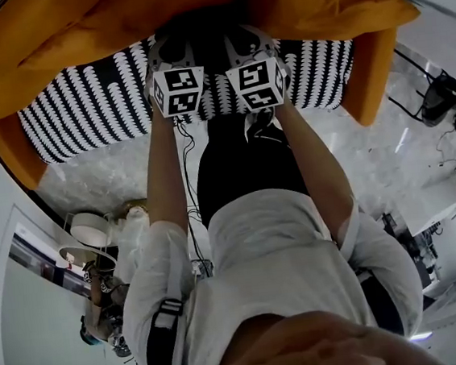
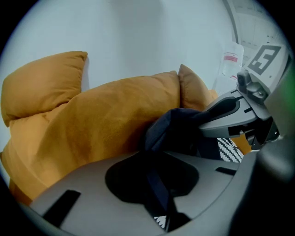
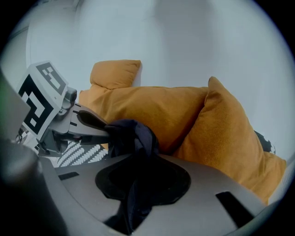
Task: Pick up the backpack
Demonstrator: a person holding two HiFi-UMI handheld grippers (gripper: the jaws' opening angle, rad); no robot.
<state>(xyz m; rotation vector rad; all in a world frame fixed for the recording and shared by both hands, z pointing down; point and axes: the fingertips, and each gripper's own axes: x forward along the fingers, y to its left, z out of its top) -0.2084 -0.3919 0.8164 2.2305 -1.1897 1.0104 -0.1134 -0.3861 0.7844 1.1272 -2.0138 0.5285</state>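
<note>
**A:** Where is the backpack to be found?

**B:** The backpack (image 2: 174, 129) is seen as bunched dark blue cloth on the sofa (image 1: 83, 112), close against the orange cushions (image 2: 110, 115). Its top is pinched by the left gripper (image 2: 156, 182) and the right gripper (image 3: 136, 184), with the fingers of both closed on the cloth.

**A:** Why are two grips taken side by side?

**B:** Probably so that a soft, sagging load is shared and kept level once lifted.

**A:** What is shown by one view and not by another?

**B:** The clamped cloth is shown only by the gripper views. The patterned seat (image 1: 313, 71) and the floor (image 1: 113, 169) are given by the head view, where the bag is largely hidden by the grippers.
</note>
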